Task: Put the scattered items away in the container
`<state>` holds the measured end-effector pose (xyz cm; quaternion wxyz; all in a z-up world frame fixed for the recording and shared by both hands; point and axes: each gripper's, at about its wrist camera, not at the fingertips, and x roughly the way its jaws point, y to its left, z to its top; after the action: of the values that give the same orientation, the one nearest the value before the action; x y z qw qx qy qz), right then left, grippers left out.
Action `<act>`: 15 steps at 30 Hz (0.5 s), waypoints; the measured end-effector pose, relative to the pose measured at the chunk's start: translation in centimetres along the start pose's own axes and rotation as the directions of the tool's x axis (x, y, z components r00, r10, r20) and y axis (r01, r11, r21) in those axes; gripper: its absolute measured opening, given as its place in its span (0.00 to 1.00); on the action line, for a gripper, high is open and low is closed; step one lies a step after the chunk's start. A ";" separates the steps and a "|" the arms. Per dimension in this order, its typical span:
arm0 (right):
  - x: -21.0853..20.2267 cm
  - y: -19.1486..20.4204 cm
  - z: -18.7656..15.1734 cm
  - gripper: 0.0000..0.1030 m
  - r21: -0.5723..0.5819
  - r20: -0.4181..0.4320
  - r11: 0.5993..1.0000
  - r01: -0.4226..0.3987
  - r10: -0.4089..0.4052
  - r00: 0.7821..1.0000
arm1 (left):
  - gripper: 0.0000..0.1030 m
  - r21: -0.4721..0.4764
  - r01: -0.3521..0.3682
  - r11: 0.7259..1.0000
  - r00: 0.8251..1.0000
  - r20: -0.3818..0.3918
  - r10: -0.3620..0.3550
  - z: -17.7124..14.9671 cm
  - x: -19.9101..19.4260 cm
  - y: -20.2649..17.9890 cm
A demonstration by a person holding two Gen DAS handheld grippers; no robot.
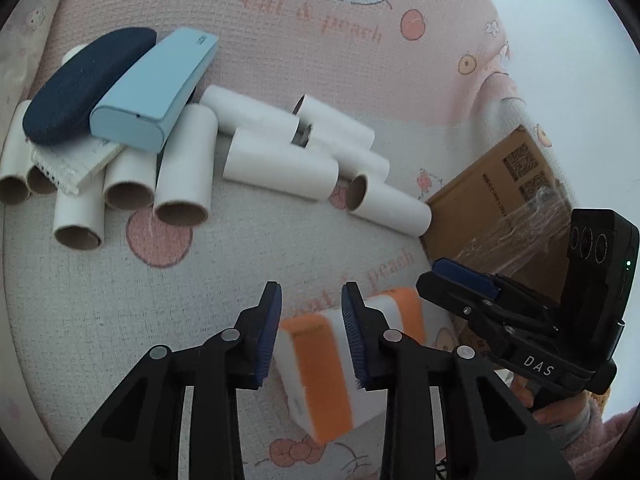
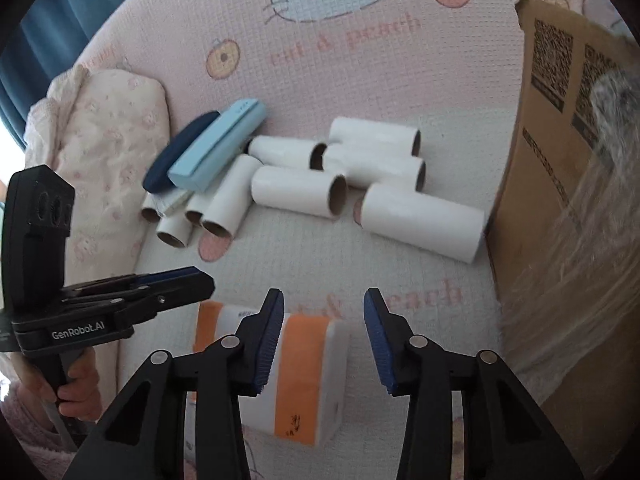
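An orange-and-white box (image 1: 328, 364) lies on the printed blanket (image 1: 224, 276). My left gripper (image 1: 312, 340) is open just above it, its fingers apart on either side of the near end. The box also shows in the right wrist view (image 2: 304, 368). My right gripper (image 2: 324, 340) is open and empty over the blanket beside the box. Several white cardboard tubes (image 1: 280, 164) (image 2: 420, 214) lie scattered ahead. A light blue case (image 1: 156, 88) (image 2: 218, 144) and a dark navy case (image 1: 86, 84) (image 2: 178, 156) rest on a pile of tubes. The brown cardboard box (image 1: 496, 204) (image 2: 568, 184) stands at the right.
A small white notebook (image 1: 76, 160) lies under the two cases. A folded floral cloth (image 2: 100, 152) sits at the left, with a blue curtain (image 2: 68, 12) behind. The right gripper body (image 1: 560, 300) shows in the left view, the left one (image 2: 80, 300) in the right view.
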<state>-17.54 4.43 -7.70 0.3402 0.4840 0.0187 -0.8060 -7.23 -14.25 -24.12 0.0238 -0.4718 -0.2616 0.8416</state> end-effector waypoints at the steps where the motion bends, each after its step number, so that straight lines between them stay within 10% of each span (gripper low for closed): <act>1: 0.1 -0.2 -0.3 0.38 0.013 -0.020 1.000 -0.005 0.006 1.000 | 0.33 -0.009 0.003 1.000 1.000 -0.010 -0.003 -0.3 0.1 0.1; 15: 0.9 -0.7 -3.7 0.38 0.076 -0.127 0.993 -0.087 0.096 0.987 | 0.35 -0.091 0.030 0.995 0.995 -0.092 -0.039 -4.0 1.1 0.5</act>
<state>-15.34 5.84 -10.61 0.3579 0.5477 -0.0097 -0.7562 -4.46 -12.71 -26.88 0.0294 -0.5067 -0.3060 0.8055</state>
